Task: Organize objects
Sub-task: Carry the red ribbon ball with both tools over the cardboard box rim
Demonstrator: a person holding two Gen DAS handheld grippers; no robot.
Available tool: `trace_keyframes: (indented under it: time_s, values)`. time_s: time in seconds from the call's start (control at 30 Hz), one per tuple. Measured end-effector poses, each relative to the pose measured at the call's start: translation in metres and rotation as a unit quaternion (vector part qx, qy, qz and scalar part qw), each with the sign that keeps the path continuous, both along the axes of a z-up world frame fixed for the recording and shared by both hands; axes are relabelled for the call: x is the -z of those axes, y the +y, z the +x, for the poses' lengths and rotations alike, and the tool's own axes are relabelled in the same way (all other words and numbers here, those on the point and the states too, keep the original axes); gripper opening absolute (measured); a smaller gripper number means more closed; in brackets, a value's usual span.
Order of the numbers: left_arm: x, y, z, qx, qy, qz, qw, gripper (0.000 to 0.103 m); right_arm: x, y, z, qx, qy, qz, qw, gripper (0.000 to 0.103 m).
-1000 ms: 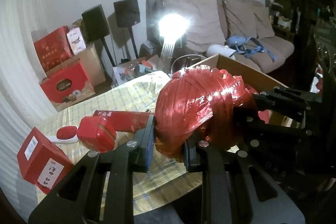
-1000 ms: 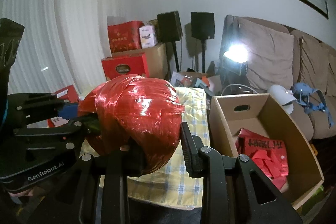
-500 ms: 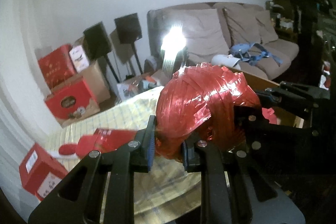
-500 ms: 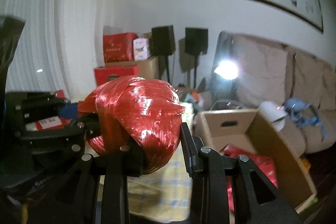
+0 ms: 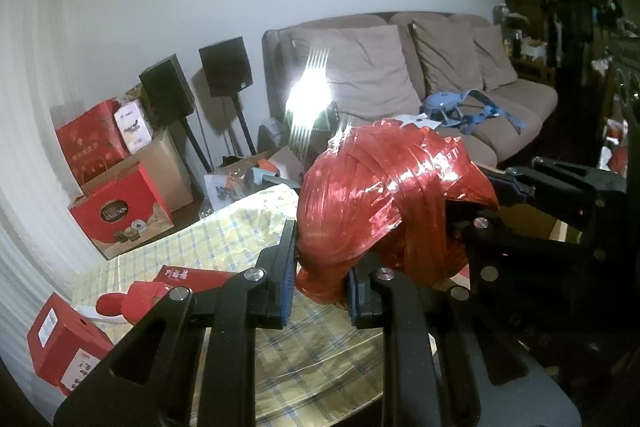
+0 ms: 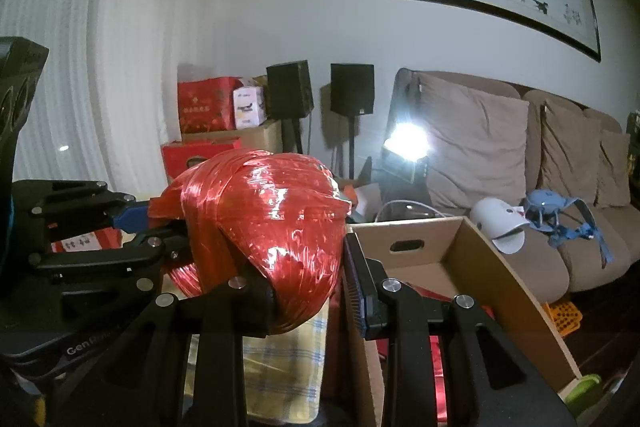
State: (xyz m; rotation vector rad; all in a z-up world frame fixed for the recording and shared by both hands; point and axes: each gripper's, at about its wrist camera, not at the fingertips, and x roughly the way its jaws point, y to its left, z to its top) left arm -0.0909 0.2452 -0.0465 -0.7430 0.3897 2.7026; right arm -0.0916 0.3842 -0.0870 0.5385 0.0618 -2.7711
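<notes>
The person is carrying a red ribbon ball (image 5: 384, 199) with both tools at once, so the step in hand is, by this reading, the transport toward the cardboard box (image 6: 476, 259); the left gripper (image 5: 320, 279) is clenching the ball's lower left edge, and the right gripper (image 6: 308, 275) is grasping it from the other side, its right pad standing a little apart from the ribbon; the ball is hanging above the checked tablecloth (image 5: 224, 239), just beside the box rim; the next move is probably asking for a level shift over the opening, then both jaws loosening together; compared with a second ago, the ball is sitting nearer the box and the view is tilting upward.
</notes>
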Motion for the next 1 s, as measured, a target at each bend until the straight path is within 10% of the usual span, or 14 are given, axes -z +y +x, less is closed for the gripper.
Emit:
trace_keyframes:
  time_s: [1.0]
  values:
    - [0.0007, 0.0087, -0.0003, 0.009, 0.003, 0.014, 0.9999, 0.020, -0.0059, 0.0055, 0.0046, 0.011, 0.017, 0.031, 0.999, 0.028]
